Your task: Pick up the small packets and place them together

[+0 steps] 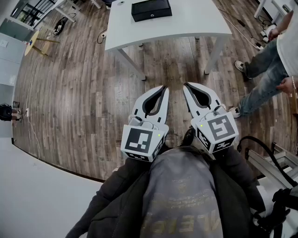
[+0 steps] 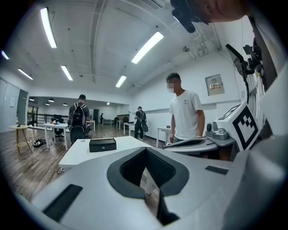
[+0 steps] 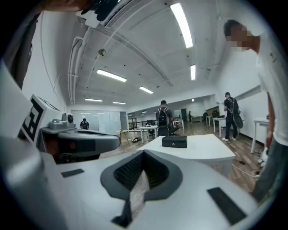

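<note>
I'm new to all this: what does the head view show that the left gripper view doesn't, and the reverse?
Only the head view: the wearer's dark jacket and the left gripper seen whole from above, fingers together, with its marker cube. Only the left gripper view: the ceiling lights, a person with a backpack and a framed notice on the wall. Both: the white table with the black box on it, the wooden floor, the right gripper and a bystander in a white T-shirt.
</note>
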The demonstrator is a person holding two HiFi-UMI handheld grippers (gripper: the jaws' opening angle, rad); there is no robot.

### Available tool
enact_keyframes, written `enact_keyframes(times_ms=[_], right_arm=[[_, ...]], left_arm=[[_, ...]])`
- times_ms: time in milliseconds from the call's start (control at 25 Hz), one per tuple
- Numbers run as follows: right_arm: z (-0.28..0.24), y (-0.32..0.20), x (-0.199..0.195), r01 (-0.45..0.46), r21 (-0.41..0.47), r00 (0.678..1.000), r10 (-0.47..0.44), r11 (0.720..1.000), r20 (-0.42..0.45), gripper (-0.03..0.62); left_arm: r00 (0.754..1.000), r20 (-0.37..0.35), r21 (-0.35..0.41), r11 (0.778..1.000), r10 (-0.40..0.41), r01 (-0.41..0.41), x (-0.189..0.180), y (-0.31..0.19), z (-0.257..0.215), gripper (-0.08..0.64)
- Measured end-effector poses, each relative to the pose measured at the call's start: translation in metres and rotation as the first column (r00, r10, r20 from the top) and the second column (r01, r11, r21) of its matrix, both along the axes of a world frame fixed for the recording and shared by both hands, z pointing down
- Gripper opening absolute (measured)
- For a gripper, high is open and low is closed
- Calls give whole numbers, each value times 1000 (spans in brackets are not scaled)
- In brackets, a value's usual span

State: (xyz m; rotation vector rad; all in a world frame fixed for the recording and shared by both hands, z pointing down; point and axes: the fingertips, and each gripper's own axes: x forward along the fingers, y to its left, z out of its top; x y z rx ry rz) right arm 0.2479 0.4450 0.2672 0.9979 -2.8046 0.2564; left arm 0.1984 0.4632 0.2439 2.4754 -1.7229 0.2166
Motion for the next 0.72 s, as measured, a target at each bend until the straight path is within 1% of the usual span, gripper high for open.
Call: enact_keyframes(times_ms=[160, 360, 480, 600, 720], right_arm=[[-1, -2, 6, 2, 5, 1000, -2, 1000, 5, 3], [8, 2, 20, 11, -22, 1000, -11, 1000, 0, 3], [8, -8, 25, 15, -11, 1000, -15, 1000, 15, 3], [13, -6, 32, 20, -36, 999, -19, 999, 38, 3], [17, -4, 30, 29, -53, 997, -25, 998, 71, 5]], left_arm=[[1000, 2, 4, 1000, -2, 2, 6, -1, -1, 2], [1000, -6, -27, 999, -19, 19, 16, 3, 11, 2], [1000, 5, -25, 999, -27, 27, 21, -3, 13, 2], [999, 7, -54, 998, -36, 36, 27, 0, 20, 2], [999, 10, -61, 997, -45, 46, 24, 1, 26, 2]])
